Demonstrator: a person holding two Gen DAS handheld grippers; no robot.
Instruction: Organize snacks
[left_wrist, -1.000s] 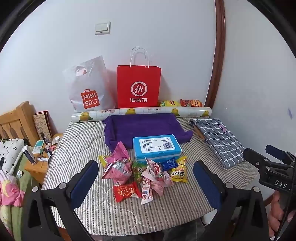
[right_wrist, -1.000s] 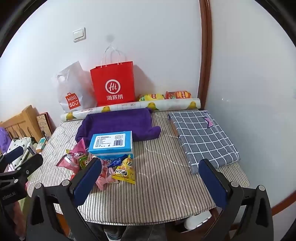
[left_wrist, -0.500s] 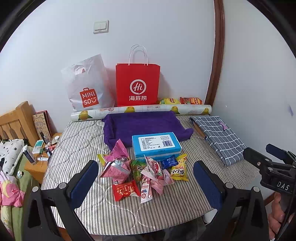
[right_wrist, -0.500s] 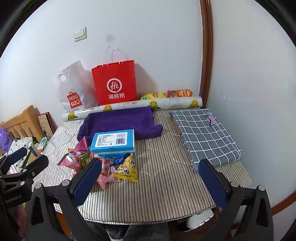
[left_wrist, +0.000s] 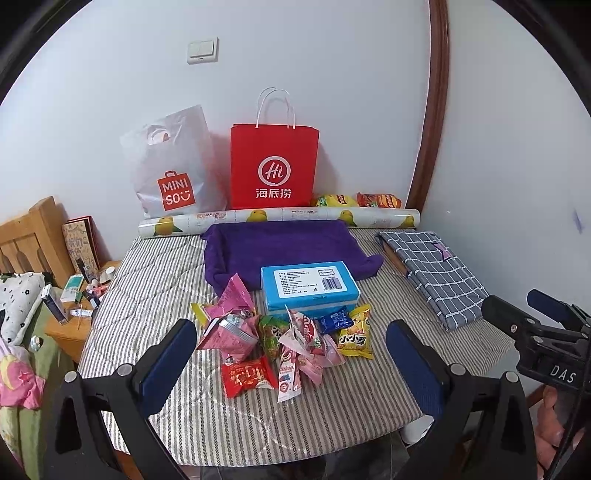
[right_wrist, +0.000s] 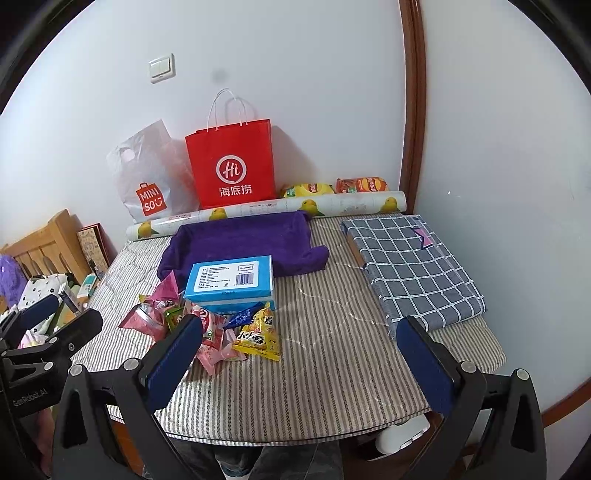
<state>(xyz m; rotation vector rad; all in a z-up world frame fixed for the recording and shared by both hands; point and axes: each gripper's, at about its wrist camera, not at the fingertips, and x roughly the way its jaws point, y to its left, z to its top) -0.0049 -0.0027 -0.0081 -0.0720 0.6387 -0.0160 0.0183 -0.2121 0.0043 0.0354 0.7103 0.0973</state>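
Note:
A pile of small snack packets (left_wrist: 280, 339) lies on the striped table (left_wrist: 147, 295), in front of a blue box (left_wrist: 308, 290); the pile also shows in the right wrist view (right_wrist: 221, 328), by the box (right_wrist: 231, 282). A yellow packet (left_wrist: 355, 338) lies at the pile's right. My left gripper (left_wrist: 291, 350) is open and empty, held above the table's front edge before the pile. My right gripper (right_wrist: 299, 347) is open and empty, over the table's bare front right.
A purple towel (left_wrist: 284, 245) lies behind the box. A red paper bag (left_wrist: 273, 166), a white MINISO bag (left_wrist: 173, 173), a paper roll (left_wrist: 280, 218) and two chip bags (left_wrist: 354, 201) stand at the back. A folded checked cloth (left_wrist: 432, 269) lies right. A cluttered nightstand (left_wrist: 74, 306) stands left.
Both grippers have tilted slightly down and shifted a little; the table and its things sit lower in both views. Nothing on the table has moved.

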